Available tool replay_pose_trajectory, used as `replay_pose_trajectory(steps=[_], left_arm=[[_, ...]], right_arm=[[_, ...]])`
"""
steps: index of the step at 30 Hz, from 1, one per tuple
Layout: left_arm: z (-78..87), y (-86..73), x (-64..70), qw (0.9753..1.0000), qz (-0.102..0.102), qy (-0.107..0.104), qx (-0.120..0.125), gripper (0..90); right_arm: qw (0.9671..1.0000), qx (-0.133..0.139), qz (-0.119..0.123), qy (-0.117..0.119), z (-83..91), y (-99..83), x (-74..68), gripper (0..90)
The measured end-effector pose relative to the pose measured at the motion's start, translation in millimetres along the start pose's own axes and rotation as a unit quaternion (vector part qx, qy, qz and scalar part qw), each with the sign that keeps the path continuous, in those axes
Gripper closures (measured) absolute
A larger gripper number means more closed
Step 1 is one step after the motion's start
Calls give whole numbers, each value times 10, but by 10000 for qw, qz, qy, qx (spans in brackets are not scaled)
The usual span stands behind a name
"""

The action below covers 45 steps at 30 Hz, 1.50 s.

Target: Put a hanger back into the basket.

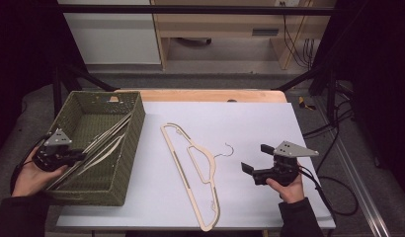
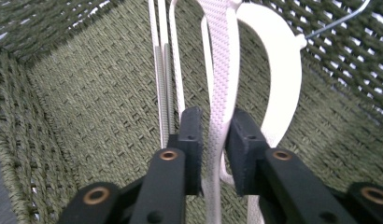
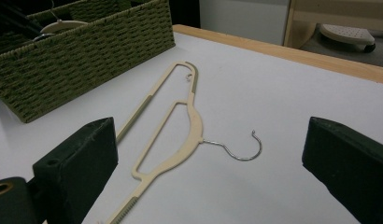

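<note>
White tabletop (image 1: 250, 123) is lying bare beyond the right gripper (image 1: 254, 160), its jaws spread wide, the flat hanger (image 1: 190, 168) just left. Left gripper (image 2: 213, 144) is clamping a hanger bar (image 2: 220, 88) inside the basket (image 2: 87, 93). Right gripper view: hanger lying ahead between the jaws.

A white tabletop (image 1: 250, 128) with a bare wooden strip along its far edge carries two things. A green woven basket (image 1: 129, 148) stands at its left side. A cream hanger (image 1: 190, 173) lies flat near the middle, just beside the basket, its wire hook pointing right.
</note>
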<state>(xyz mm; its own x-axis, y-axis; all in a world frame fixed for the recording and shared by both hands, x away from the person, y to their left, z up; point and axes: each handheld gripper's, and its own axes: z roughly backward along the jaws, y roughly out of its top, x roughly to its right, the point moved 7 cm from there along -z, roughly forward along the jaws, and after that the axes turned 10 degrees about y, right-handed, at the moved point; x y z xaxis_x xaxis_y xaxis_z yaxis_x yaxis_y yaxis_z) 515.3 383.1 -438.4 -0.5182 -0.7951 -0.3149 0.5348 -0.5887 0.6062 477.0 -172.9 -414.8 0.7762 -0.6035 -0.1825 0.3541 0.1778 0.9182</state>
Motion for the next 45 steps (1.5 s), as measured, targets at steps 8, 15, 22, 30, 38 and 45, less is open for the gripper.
replay_pose_trajectory(steps=[8, 15, 22, 30, 38, 45], left_arm=[[-60, 7, 86, 9995, -100, -141, -275, 647], [-33, 40, 153, 9988, -286, -184, -340, 531], [134, 169, 157, 9997, -202, -147, 58, 459], [412, 510, 307, 9943, 399, -204, 965, 351], [568, 870, 620, 9770, 830, -438, 1914, 250], [647, 1111, 1016, 9594, 1030, -694, 2531, 120]], right_arm=[[10000, 54, -18, 10, 29, 20, -7, 41], [10000, 55, -8, 12, 26, 20, -6, 41], [10000, 78, 7, 9, 43, 28, -6, 41], [10000, 93, 6, 10, 40, 27, -16, 40], [10000, 81, -31, 8, 32, 23, -20, 39], [10000, 56, -37, 8, 20, 13, -32, 38]])
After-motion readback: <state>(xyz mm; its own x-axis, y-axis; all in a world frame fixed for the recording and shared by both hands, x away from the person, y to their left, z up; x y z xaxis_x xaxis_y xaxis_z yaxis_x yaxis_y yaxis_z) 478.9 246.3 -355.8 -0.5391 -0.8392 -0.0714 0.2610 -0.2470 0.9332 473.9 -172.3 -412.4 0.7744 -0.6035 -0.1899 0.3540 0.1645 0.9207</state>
